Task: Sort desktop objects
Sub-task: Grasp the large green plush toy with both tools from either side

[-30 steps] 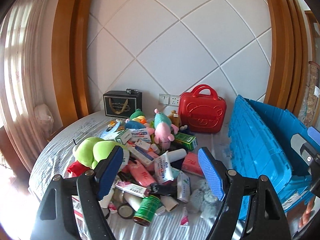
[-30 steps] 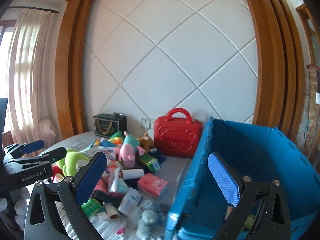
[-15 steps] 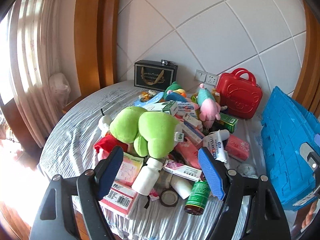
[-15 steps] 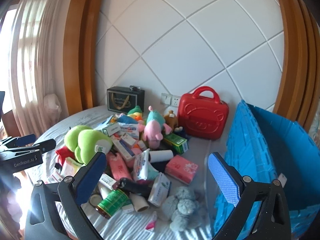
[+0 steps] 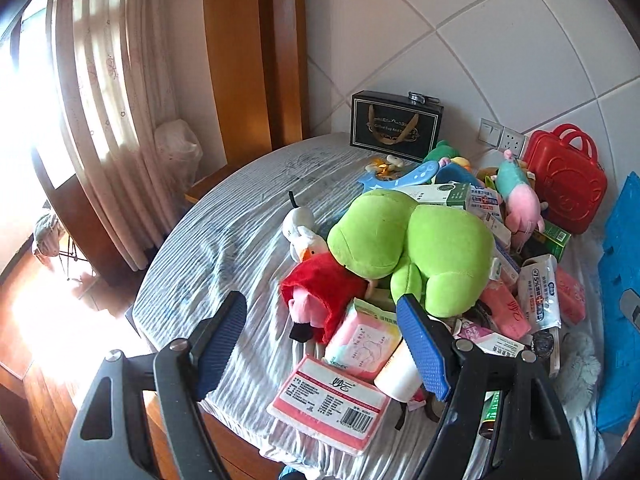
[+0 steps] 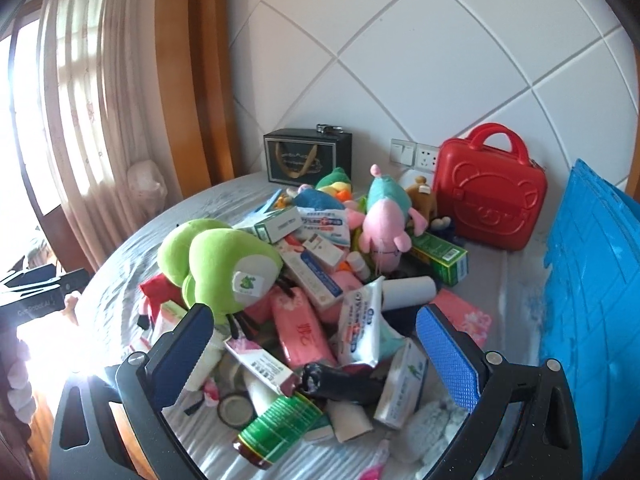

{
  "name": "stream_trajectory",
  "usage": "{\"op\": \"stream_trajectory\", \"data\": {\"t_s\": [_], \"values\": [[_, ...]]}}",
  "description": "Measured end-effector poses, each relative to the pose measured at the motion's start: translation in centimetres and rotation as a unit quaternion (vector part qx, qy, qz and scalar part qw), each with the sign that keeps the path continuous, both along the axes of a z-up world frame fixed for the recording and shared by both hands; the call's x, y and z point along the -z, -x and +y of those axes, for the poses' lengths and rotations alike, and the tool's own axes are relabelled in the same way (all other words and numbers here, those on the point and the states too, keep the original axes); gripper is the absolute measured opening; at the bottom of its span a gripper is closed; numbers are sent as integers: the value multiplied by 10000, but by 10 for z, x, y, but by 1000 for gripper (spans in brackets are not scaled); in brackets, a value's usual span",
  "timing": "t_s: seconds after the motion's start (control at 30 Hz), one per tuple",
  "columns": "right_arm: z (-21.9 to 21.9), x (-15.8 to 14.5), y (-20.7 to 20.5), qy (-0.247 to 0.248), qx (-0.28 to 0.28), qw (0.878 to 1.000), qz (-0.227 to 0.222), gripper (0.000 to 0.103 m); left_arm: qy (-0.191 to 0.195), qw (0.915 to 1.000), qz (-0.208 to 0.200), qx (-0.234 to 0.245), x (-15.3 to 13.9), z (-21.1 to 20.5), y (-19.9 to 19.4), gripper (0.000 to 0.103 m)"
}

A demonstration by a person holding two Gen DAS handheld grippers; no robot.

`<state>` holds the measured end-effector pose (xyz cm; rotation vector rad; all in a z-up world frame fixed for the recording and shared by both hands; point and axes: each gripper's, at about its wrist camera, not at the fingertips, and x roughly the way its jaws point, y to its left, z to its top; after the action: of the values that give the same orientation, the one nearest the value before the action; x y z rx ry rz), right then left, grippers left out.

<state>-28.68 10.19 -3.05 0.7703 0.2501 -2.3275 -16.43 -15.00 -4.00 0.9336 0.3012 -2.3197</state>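
A heap of toys, boxes and packets covers the round table (image 5: 240, 232). A big green plush (image 5: 416, 248) lies on top, with a red and pink plush (image 5: 320, 292) at its left. My left gripper (image 5: 320, 340) hangs open above the heap's near left edge, over pink tissue packs (image 5: 328, 400), holding nothing. In the right wrist view my right gripper (image 6: 316, 348) is open above pink packets (image 6: 300, 336), a wipes pack (image 6: 360, 328) and a green-labelled bottle (image 6: 276, 428). The green plush (image 6: 224, 264) lies to its upper left.
A blue crate (image 6: 592, 320) stands at the right (image 5: 620, 280). A red case (image 6: 492, 200) and a black box (image 6: 308, 158) stand against the tiled wall. A pink and teal plush (image 6: 384, 220) tops the heap's back. Curtains and a window fill the left.
Both grippers have swung left and dropped closer to the heap. The crate has slid toward the right edge of each view. Both grippers stay open.
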Motion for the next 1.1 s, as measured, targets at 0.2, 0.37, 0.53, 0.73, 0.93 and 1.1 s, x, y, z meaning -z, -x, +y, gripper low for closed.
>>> {"op": "stream_trajectory", "data": {"t_s": [0.2,0.37,0.53,0.73,0.93,1.1], "values": [[-42,18,4,-193,257,9993,-188,103,-136,9974,-59,704,18,-42,39,77],[-85,35,11,-191,696,9957,-585,103,-289,9854,-239,1659,41,-72,82,77],[-129,53,18,-248,1011,9914,-799,103,-280,9655,-500,2541,66,-74,120,77],[-161,84,26,-449,1227,9839,-1219,94,-568,9469,-642,3098,86,-79,144,77],[-170,109,36,-385,1353,9765,-1634,80,-399,9379,-713,3371,91,-79,143,83],[-176,121,45,-323,1364,9737,-1795,79,-558,9365,-931,3335,109,-87,154,87]]}}
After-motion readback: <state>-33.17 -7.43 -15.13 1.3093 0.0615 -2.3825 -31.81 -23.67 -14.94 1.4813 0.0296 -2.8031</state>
